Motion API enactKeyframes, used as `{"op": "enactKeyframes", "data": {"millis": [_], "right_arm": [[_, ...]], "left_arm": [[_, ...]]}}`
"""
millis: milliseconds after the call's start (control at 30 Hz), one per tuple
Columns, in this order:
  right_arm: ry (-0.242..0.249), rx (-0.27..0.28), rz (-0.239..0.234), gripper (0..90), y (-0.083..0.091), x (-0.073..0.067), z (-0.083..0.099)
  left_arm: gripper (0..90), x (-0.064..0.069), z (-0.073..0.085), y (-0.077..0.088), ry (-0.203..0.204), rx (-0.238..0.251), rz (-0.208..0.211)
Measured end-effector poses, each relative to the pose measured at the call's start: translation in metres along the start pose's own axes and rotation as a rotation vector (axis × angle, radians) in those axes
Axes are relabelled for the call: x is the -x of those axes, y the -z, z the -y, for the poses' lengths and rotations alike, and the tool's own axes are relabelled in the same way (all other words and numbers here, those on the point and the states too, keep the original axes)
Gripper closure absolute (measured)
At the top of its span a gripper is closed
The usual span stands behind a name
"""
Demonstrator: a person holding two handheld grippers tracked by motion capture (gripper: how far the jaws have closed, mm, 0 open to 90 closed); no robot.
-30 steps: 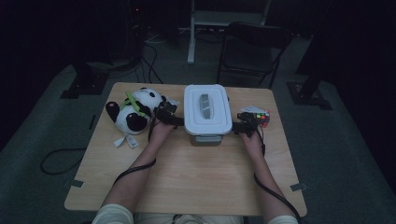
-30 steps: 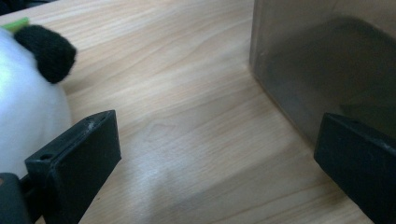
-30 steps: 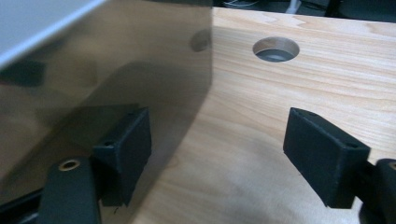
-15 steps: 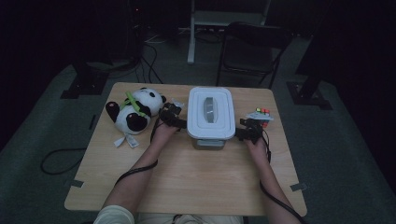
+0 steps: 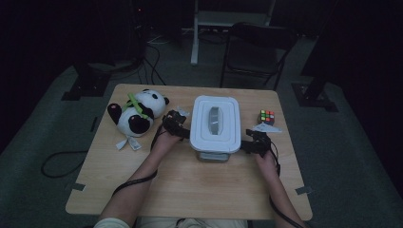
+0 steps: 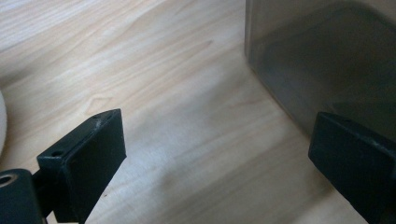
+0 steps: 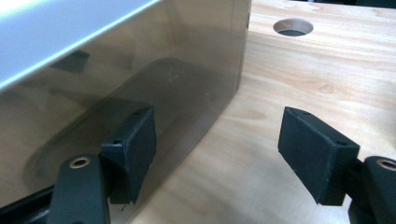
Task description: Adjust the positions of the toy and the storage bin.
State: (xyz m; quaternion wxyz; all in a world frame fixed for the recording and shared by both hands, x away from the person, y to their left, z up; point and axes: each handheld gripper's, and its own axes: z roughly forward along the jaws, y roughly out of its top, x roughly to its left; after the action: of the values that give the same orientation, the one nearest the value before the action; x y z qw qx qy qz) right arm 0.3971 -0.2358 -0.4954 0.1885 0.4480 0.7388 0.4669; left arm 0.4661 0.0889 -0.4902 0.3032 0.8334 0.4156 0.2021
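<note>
A clear plastic box (image 5: 215, 124) with a white lid stands in the middle of the wooden table (image 5: 199, 190). My left gripper (image 5: 177, 126) is at its left side and my right gripper (image 5: 254, 141) at its right side, near the front corner. In the left gripper view the box wall (image 6: 327, 56) rises just beyond the right jaw, and the left gripper (image 6: 215, 135) stands open over bare wood. In the right gripper view the right gripper (image 7: 217, 130) is open too, its left jaw in front of the box wall (image 7: 116, 79). Nothing is pinched in either.
A plush panda (image 5: 135, 114) lies at the table's left, close behind my left hand. A colour cube (image 5: 266, 116) and a paper slip (image 5: 266, 127) sit right of the box. The table has a round hole (image 7: 293, 26). A chair (image 5: 256, 47) stands beyond the far edge.
The box has slid a little toward the person and to the right, with both grippers moving along its sides. The right gripper has drawn back from the colour cube.
</note>
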Motion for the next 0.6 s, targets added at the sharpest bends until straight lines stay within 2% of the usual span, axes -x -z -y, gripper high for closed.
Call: {"op": "enactKeyframes", "data": {"millis": [167, 233, 433, 600], "right_arm": [[-0.007, 0.025, -0.023, 27.7, 0.015, -0.012, 0.009], [0.004, 0.027, -0.025, 27.7, 0.02, -0.017, 0.012], [0.004, 0.026, -0.047, 27.7, 0.033, -0.03, 0.022], [-0.001, 0.023, -0.098, 27.7, 0.043, -0.044, 0.034]], "left_arm": [[5.5, 0.004, 0.008, 0.006, -0.009, -0.002, 0.024], [5.5, 0.005, 0.011, 0.009, -0.016, -0.006, 0.037], [5.8, 0.011, 0.018, 0.02, -0.058, -0.011, 0.042], [5.9, 0.012, 0.026, 0.031, -0.089, -0.012, 0.024]]}}
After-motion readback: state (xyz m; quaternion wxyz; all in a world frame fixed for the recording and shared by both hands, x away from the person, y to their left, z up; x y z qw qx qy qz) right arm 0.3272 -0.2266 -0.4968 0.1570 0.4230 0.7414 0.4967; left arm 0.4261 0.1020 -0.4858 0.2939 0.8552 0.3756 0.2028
